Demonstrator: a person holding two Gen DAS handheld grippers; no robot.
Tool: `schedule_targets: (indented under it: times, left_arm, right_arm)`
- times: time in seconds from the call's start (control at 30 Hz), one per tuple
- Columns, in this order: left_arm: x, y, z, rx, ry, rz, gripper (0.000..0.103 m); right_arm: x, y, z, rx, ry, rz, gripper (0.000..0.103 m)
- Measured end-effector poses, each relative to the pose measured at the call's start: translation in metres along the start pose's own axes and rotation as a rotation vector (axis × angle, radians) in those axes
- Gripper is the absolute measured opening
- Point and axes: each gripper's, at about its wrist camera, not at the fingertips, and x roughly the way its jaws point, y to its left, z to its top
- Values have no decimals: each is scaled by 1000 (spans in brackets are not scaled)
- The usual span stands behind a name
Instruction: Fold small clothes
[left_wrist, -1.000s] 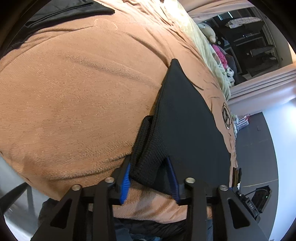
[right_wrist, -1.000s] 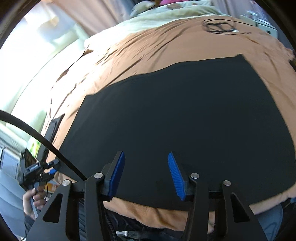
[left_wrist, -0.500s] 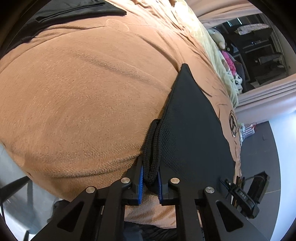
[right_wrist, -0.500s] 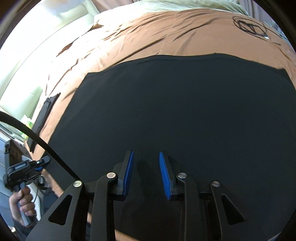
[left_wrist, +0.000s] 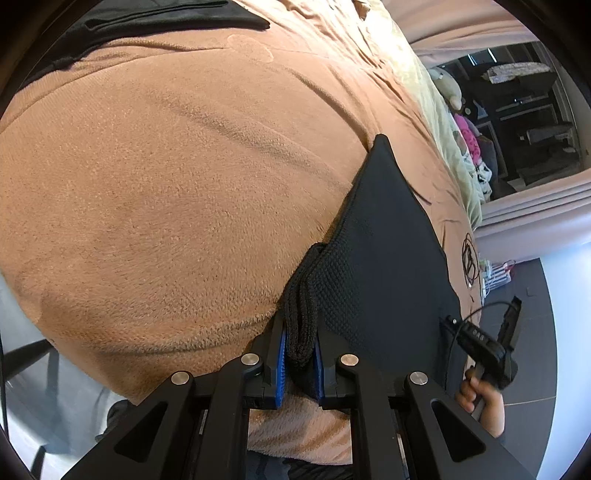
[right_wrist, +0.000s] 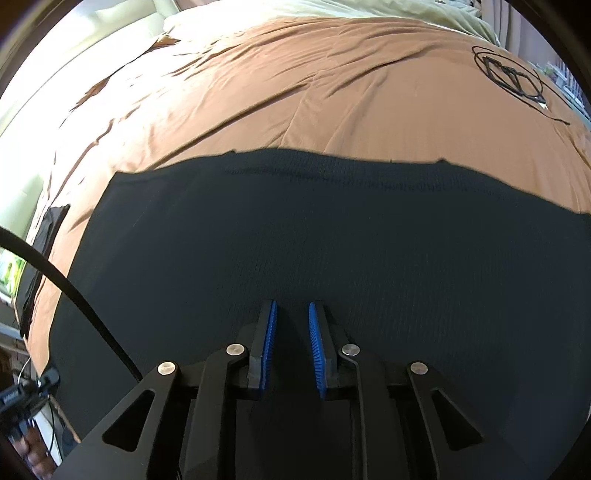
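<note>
The black garment (left_wrist: 388, 266) lies spread on the brown blanket (left_wrist: 166, 184) of the bed, close to the bed's near edge. The left tongs (left_wrist: 298, 365) are clamped on a bunched, doubled-over corner of it; the blue pads (left_wrist: 281, 363) press the thick knit roll from both sides, and the fabric below the pads is hidden behind the black frame of the tongs. In the left wrist view the garment narrows to a point toward the middle of the bed, and its right part runs behind a hand (left_wrist: 480, 402) holding the other tool, so that edge is cut off.

The right tongs (right_wrist: 290, 347) hang over the broad flat middle of the garment (right_wrist: 332, 240); their jaws are closing, with a narrow gap between the blue pads (right_wrist: 269, 343). Whether any cloth is pinched there is hard to tell, black on black. The garment's near edge is hidden under the tongs. A black cord drawing (right_wrist: 509, 74) marks the blanket's far right corner. Another dark cloth (left_wrist: 147, 18) lies at the far left edge, partly out of frame.
</note>
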Motion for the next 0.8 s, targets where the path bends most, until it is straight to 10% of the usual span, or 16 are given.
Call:
schedule_targets:
  times: [0.8]
  left_arm:
    - [-5, 6, -2, -18, -3, -56, 9]
  right_arm:
    - [44, 2, 73, 15, -13, -113, 11]
